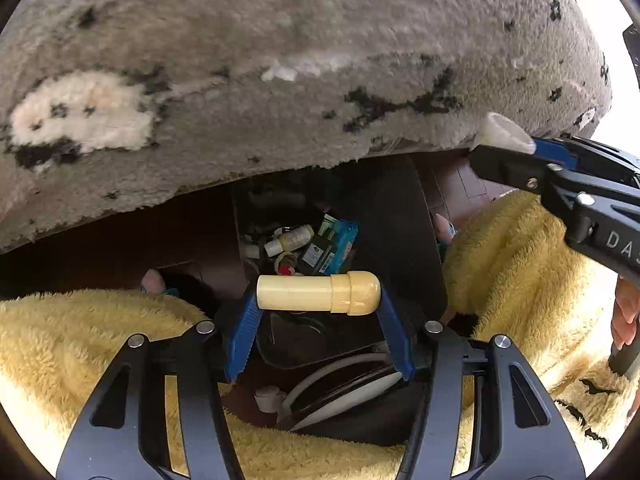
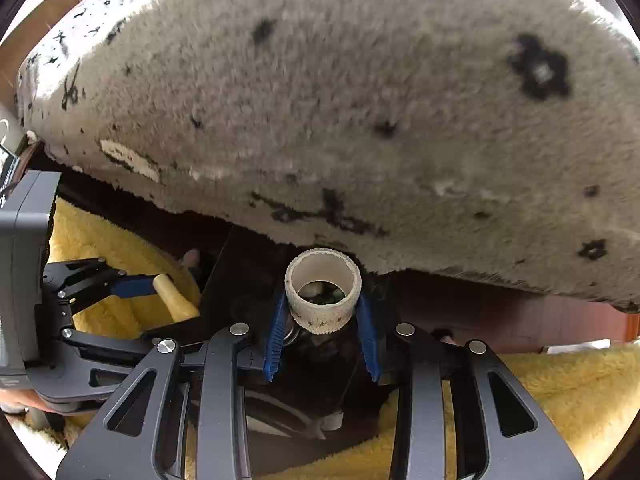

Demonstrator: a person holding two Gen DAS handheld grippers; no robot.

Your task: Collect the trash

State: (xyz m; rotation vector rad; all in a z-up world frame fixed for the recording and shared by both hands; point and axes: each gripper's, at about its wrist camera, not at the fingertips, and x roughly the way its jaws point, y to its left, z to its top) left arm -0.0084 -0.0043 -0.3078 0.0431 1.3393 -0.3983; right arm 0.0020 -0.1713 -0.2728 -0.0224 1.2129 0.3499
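Below both grippers, at six o'clock, we see a dark bin (image 1: 280,216) already holding bottles and wrappers, so some trash is collected. Two pieces remain to drop. Our left gripper (image 1: 320,300) has its fingers half-spread, clamping a cream tube (image 1: 318,293) crosswise. Our right gripper (image 2: 322,312) pinches a white ring (image 2: 323,292), fingers narrower, above the bin.

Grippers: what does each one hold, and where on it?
Left gripper clamps a cream tube lengthwise, end to end. Right gripper pinches a white ring-shaped cap across its outer sides.
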